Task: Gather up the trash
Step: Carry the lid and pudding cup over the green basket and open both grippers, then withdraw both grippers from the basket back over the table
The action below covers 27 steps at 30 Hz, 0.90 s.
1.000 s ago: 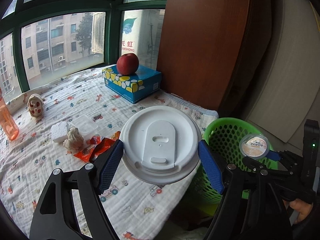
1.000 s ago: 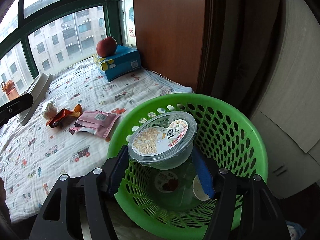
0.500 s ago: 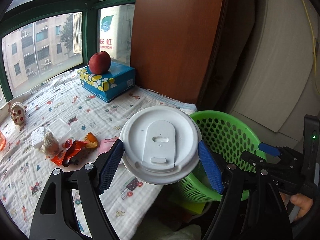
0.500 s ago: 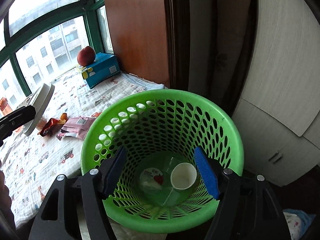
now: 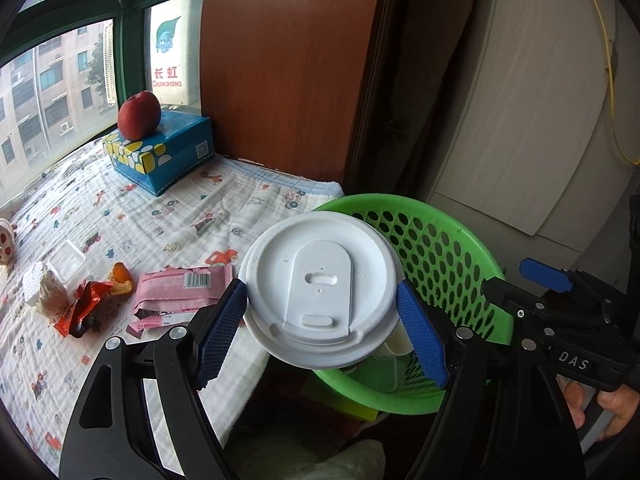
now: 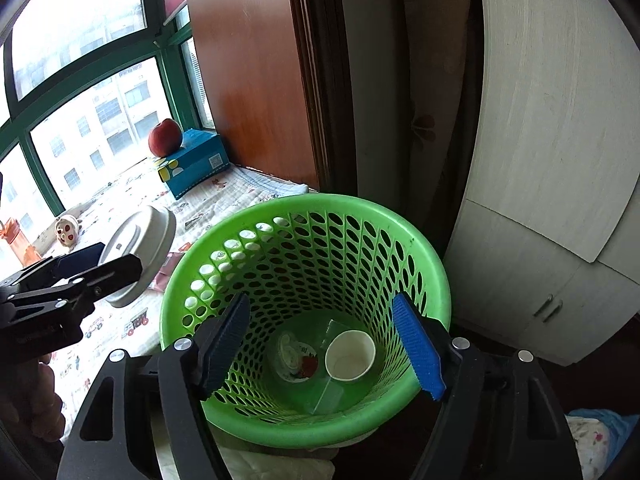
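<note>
My left gripper is shut on a white cup with a lid, held at the near left rim of the green perforated basket. It also shows in the right wrist view. My right gripper is open and empty over the basket. A clear lidded tub and a small white paper cup lie at the basket's bottom. On the cloth lie pink wrappers and a red-orange wrapper.
A blue tissue box with a red apple on it stands by the window. A crumpled tissue and a clear lid lie on the patterned cloth. A wooden panel and white cabinet stand behind the basket.
My right gripper opened and the clear lidded tub dropped into the basket. My left gripper moved right with the white cup, up to the basket's rim.
</note>
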Available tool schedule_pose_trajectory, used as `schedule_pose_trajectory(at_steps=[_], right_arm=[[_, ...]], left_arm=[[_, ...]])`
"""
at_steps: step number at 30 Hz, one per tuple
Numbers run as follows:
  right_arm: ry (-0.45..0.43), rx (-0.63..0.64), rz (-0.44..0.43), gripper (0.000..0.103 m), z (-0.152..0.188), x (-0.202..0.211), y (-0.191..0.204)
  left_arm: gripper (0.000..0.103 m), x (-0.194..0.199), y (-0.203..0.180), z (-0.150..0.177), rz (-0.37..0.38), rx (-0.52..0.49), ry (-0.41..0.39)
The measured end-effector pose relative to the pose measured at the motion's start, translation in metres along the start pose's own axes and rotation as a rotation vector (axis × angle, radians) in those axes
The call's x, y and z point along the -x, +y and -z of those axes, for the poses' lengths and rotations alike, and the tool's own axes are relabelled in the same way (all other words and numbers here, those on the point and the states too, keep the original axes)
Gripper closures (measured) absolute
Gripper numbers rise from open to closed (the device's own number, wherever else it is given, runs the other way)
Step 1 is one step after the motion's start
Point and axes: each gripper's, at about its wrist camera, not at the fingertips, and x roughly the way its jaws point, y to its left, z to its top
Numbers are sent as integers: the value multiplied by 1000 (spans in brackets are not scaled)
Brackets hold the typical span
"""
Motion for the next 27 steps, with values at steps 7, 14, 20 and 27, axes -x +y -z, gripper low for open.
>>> schedule_pose_trajectory(at_steps=[7,14,20,27], right_arm=[[-1,-27,7,31,4,2,-10],[2,-38,6,31,7,4,-14],[2,-25,-21,31,6,4,-1],[11,18,-70,30,3,-3,27]], left_arm=[[23,-13,-16,2,54,-17,25],[20,-9,-19,6,51,-18,22],[20,4,2,6,-8,-5,9],[20,22,42,8,-95,33,-14]])
